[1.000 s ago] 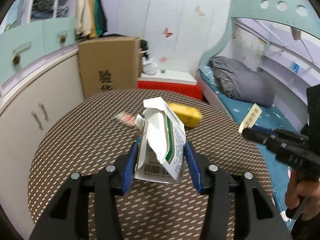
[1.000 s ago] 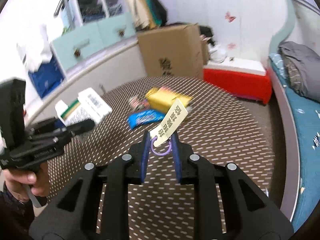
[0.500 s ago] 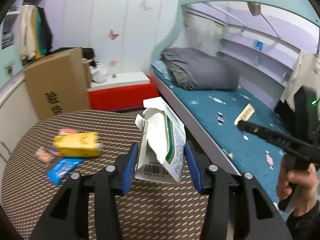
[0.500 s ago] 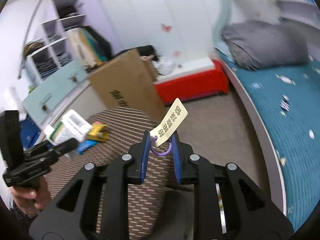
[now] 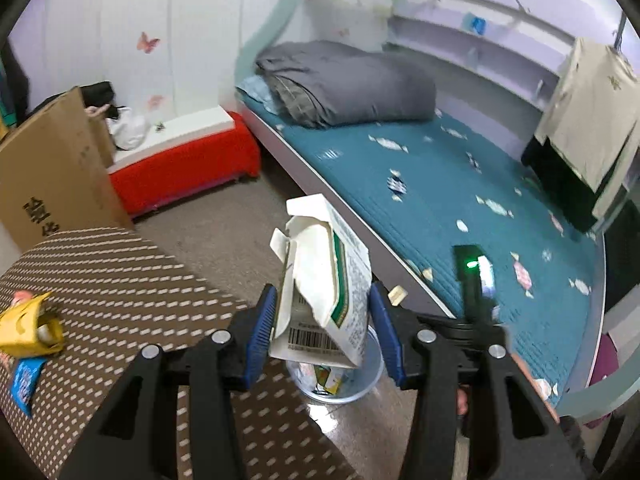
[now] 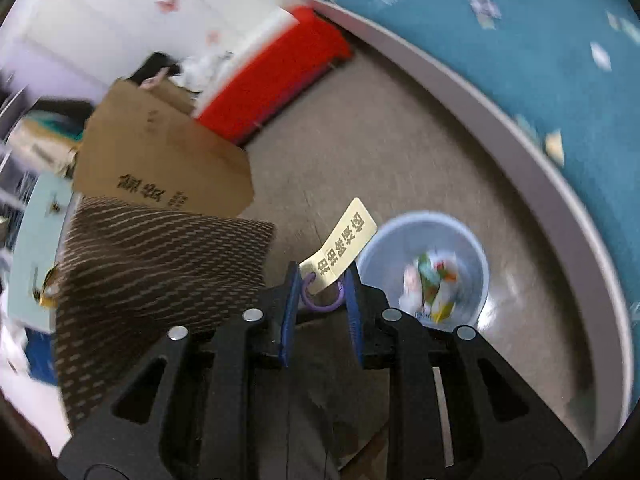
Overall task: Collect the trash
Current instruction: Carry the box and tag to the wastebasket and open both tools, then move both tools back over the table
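A torn white carton (image 5: 324, 276) with a green stripe and a barcode stands upright in my left gripper (image 5: 322, 312), whose blue pads are shut on its sides. Directly below it on the floor is a pale blue bin (image 5: 362, 386) with wrappers inside. My right gripper (image 6: 320, 276) has a yellow printed tag (image 6: 344, 240) on a purple ring (image 6: 320, 304) between its pads. Its jaws are opening, and the ring still touches both pads. In the right wrist view the bin (image 6: 474, 248) lies just right of the fingertips.
A round table with a brown woven mat (image 5: 120, 280) carries a yellow packet (image 5: 28, 328) and a blue wrapper (image 5: 26, 380). A cardboard box (image 6: 160, 160), a red bench (image 5: 184, 168) and a bed with a teal cover (image 5: 460, 200) ring the brown floor.
Both views have swung from the table to the floor beside the bed, and the bin has come into sight. The carton stays in the left gripper and the tag in the right.
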Motion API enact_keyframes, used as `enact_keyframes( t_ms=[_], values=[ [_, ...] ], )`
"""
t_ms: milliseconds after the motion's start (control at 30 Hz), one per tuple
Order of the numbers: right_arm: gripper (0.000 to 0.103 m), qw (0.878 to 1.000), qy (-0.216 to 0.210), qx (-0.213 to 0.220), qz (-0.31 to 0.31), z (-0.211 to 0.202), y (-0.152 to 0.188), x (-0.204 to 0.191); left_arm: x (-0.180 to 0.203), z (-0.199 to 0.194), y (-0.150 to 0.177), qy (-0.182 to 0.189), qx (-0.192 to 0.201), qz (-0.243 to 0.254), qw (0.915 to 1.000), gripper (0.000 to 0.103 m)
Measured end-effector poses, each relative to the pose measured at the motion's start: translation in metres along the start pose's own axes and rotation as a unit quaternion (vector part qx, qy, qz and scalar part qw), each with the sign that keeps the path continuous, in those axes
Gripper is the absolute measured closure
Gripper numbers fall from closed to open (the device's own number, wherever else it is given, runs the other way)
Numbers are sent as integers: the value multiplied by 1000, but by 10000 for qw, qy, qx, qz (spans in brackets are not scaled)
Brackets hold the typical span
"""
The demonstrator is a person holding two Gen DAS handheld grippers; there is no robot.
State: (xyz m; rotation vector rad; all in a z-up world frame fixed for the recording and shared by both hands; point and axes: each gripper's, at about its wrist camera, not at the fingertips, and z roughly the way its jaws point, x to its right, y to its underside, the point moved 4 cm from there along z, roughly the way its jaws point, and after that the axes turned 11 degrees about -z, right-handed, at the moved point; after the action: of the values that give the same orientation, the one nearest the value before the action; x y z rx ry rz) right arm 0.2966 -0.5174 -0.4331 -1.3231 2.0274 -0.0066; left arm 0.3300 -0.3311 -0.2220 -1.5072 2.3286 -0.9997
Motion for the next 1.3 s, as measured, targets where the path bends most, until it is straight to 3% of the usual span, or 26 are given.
enact_keyframes(
  t_ms=[33,167,467,500,567,667,833,1000,1300],
  values=[
    [40,9998,29,31,200,2,3,11,3,6,-1,1,-65,38,10000,56],
    [27,9989,27,145,446,-7,8,29,21,48,0,-2,-560,211,9982,56],
    [20,9959,41,761,489,-71,-6,37,38,127,13,-9,-1694,418,9847,55],
    [19,9953,22,837,478,-79,-7,36,41,134,14,-17,-1820,484,9821,52],
    [17,9944,-2,941,478,-90,-9,35,42,147,17,-152,-2043,552,9772,20],
    [15,9936,91,1052,412,-101,-10,29,42,148,11,-303,-1889,539,9800,11],
    [6,9927,308,1086,426,-106,-6,24,34,131,7,-223,-1692,317,9848,11],
    [6,9923,474,1107,277,-111,0,5,29,96,5,-171,-1268,236,9915,11],
    [6,9885,467,1401,-331,-142,6,-65,7,17,3,-122,-447,59,9989,10]
  ],
)
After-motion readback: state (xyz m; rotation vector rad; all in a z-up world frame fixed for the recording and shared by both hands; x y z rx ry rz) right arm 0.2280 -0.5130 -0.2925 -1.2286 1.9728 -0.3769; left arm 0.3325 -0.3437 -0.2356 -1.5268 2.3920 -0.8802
